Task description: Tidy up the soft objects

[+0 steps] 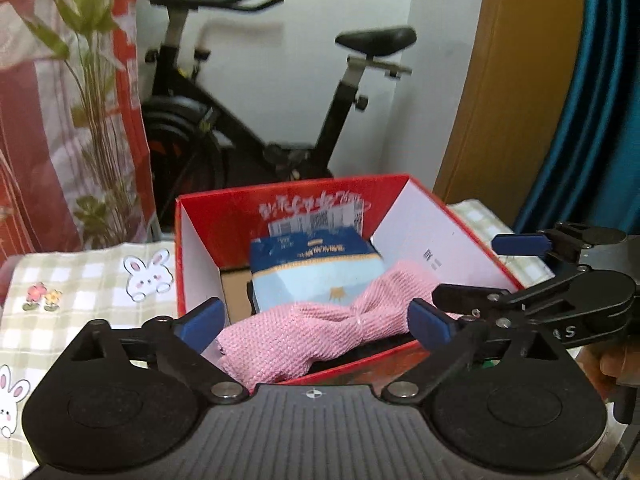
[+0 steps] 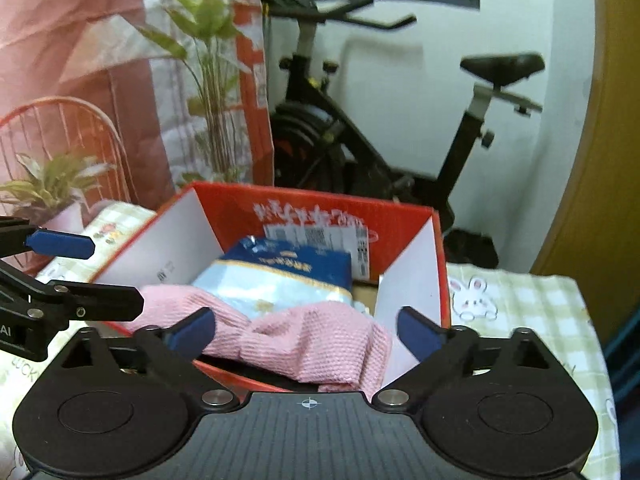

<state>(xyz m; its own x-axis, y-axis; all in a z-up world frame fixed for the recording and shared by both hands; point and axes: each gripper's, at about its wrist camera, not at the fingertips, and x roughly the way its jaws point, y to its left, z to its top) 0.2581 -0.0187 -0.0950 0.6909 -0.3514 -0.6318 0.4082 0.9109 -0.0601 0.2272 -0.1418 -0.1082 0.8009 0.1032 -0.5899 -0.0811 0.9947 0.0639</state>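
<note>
A pink knitted cloth (image 1: 312, 332) (image 2: 320, 340) lies across the near side of an open red cardboard box (image 1: 288, 190) (image 2: 320, 196) and hangs over its front rim. It rests partly on a blue and pale blue packet (image 1: 316, 268) (image 2: 280, 276) inside the box. My left gripper (image 1: 316, 322) (image 2: 80, 272) is open, its blue pads wide on either side of the cloth's left half without pressing it. My right gripper (image 2: 306, 332) (image 1: 496, 270) is open too, its pads apart around the cloth's right end. The box floor is mostly hidden.
The box stands on a table with a green checked rabbit-print cloth (image 1: 80, 280) (image 2: 520, 300). Behind it are an exercise bike (image 1: 260, 120), a tall plant (image 1: 92, 80), a small potted plant (image 2: 52, 188) and a wooden door (image 1: 500, 80). A hand (image 1: 612, 364) holds the right gripper.
</note>
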